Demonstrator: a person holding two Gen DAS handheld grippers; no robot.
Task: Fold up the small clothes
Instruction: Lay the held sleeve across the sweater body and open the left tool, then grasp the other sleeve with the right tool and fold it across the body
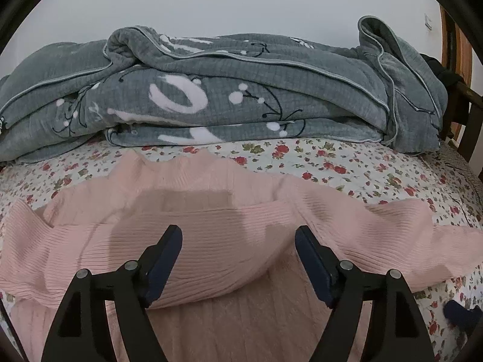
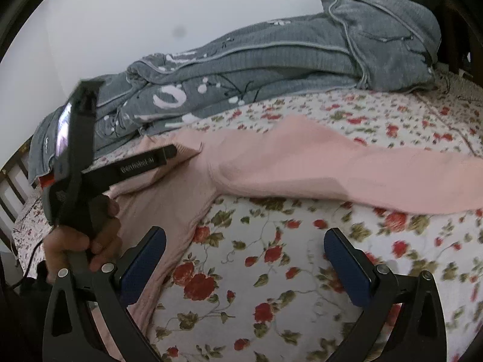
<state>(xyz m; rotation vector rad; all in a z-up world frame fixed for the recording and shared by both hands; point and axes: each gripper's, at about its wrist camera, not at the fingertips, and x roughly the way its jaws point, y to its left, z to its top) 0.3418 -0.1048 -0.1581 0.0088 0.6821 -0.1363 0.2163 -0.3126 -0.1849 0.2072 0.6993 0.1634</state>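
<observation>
A: Where is the pink sweater (image 1: 211, 235) lying right now?

B: It is lying spread on the bed (image 1: 377, 175), on the floral sheet, in front of the heaped grey blanket (image 1: 241, 96). Its body is sitting directly under the left tongs (image 1: 238, 235), with one sleeve folded across the middle and forming a ridge just ahead of the fingertips.

A: Are those tongs gripping anything?

B: No. The jaws are standing wide apart, hovering over the knit, and nothing is lying between the pads.

A: And the right tongs (image 2: 244, 241)?

B: They are also gaping, with only bare flowered sheet between the jaws. In the right wrist view the sweater's side edge is running just beside the left finger, and the other sleeve (image 2: 347, 175) is stretching away ahead and to the right, its long axis lying crosswise to the fingers.

A: So which hand is nearer that loose sleeve?

B: The right one, I am judging. The left tongs are sitting over the body and the folded part; the outstretched sleeve is trailing off toward the right side. Its cuff end is blurring at the frame edge, so I cannot tell exactly where it finishes.

A: What does the coming move turn on?

B: Probably on the right tongs reaching forward and rightward to the sleeve, then carrying it back leftward across the body.
</observation>
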